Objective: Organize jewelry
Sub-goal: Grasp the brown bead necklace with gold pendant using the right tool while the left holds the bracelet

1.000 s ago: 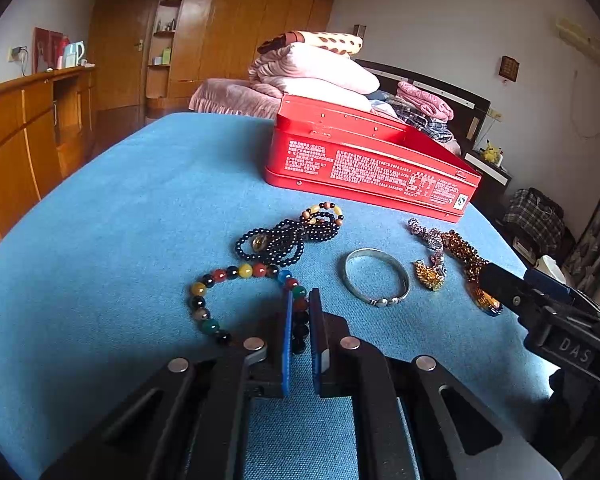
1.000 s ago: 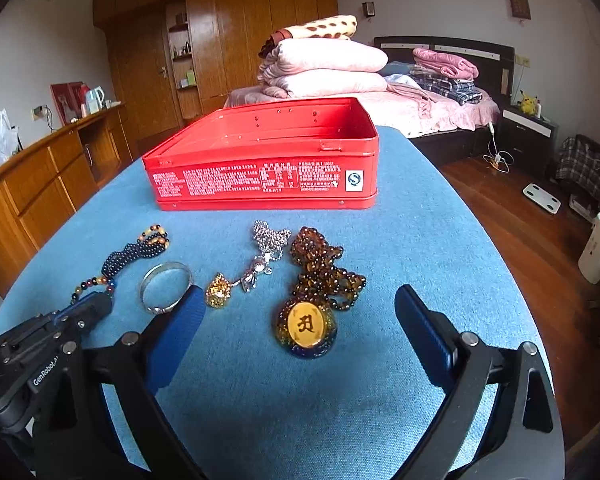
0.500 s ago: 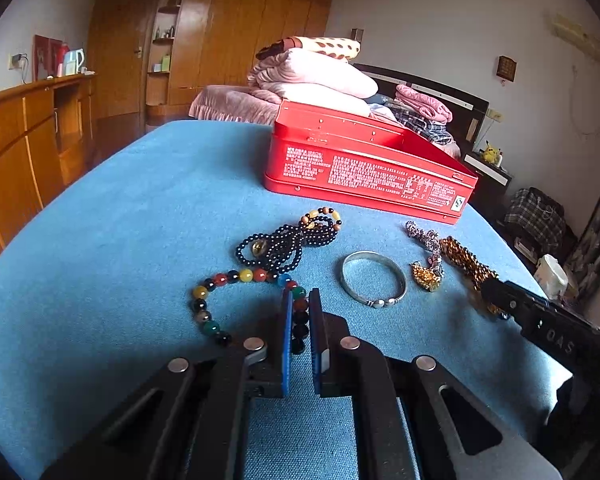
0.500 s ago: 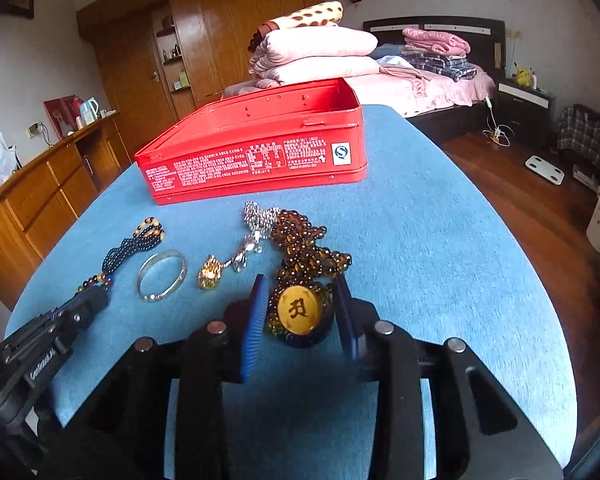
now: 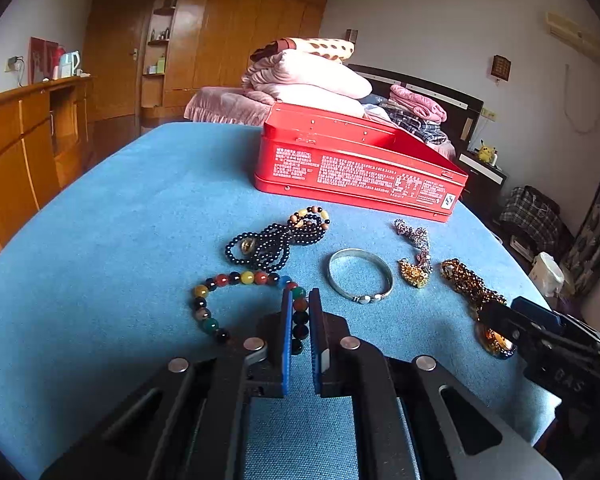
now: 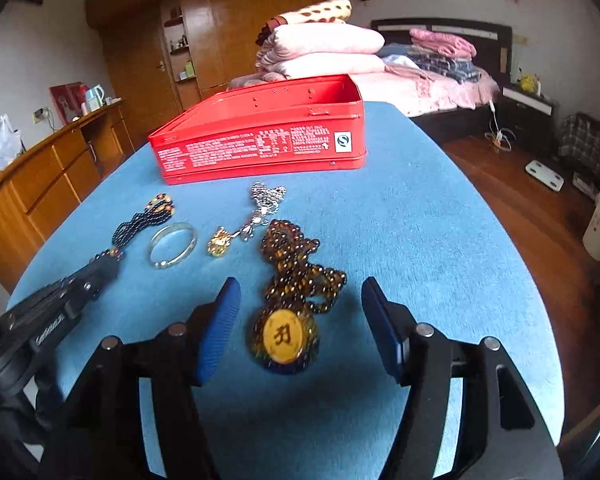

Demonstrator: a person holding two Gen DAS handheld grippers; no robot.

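Note:
My left gripper [image 5: 299, 312] is shut on the multicoloured bead bracelet [image 5: 236, 280], which lies on the blue cloth. My right gripper [image 6: 300, 300] is open, its pads either side of the brown bead necklace [image 6: 296, 268] with its round yellow pendant [image 6: 283, 336]. A black bead necklace [image 5: 274, 238], a silver bangle [image 5: 359, 276] and a silver chain with a gold charm [image 5: 414, 264] lie between. The open red tin box [image 5: 356, 168] stands behind them; it also shows in the right wrist view [image 6: 260, 140].
The blue-covered table [image 6: 420, 240] drops off to a wooden floor on the right. Wooden cabinets [image 5: 20, 140] stand to the left. A bed with folded bedding [image 6: 328, 52] is behind the box.
My right gripper closed in around the pendant half a second ago and has now opened wide again; the necklace still lies on the cloth. My left gripper stays shut on the bead bracelet.

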